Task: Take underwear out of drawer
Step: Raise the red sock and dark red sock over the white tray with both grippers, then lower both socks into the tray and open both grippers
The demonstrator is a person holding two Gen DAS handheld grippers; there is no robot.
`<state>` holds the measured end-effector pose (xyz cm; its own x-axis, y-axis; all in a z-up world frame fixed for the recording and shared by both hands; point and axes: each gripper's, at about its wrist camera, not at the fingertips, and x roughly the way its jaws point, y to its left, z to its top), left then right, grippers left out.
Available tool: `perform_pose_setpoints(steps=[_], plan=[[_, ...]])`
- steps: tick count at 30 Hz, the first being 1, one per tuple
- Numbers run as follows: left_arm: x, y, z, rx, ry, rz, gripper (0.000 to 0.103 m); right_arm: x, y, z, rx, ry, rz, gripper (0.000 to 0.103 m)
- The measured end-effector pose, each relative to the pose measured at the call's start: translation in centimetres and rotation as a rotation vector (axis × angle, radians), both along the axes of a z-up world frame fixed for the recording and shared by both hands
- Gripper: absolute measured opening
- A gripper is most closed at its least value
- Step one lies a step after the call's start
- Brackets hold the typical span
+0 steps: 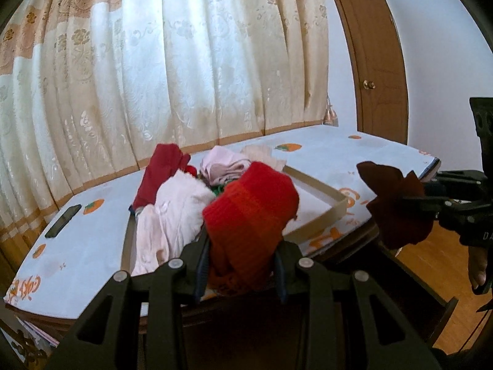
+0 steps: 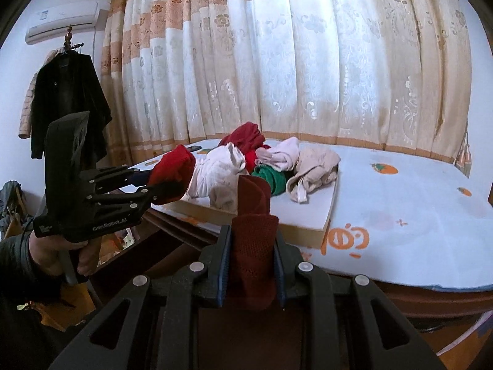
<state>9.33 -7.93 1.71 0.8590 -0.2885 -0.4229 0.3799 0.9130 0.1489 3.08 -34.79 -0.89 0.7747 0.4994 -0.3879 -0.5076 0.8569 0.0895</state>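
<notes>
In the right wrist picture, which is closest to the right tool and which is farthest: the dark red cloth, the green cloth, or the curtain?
1. Dark red cloth: pinched in the right tool itself.
2. Green cloth: further on, in the pile on the shallow tray, middle of the view.
3. Curtain: farthest, hanging behind the table.

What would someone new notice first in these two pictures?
Each gripper is clamped on a red garment: the left gripper on a bright red knit piece, the right gripper on a dark red one. Behind, a pile of underwear lies on the table before patterned curtains.
</notes>
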Motion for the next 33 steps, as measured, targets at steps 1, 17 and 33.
perform_pose_setpoints(steps=[1, 17, 33], plan=[[0.1, -0.1, 0.2, 0.004, -0.004, 0.001, 0.033, 0.0, 0.0, 0.2, -0.001, -0.003, 0.001, 0.026], [2.9, -1.1, 2.6, 0.01, -0.018, -0.002, 0.033, 3.0, 0.3, 3.7, -0.034, -0.038, -0.008, 0.027], [7.3, -2.3, 3.8, 0.004, 0.036, 0.003, 0.033, 7.9, -0.2, 5.7, -0.007, -0.006, -0.031, 0.027]])
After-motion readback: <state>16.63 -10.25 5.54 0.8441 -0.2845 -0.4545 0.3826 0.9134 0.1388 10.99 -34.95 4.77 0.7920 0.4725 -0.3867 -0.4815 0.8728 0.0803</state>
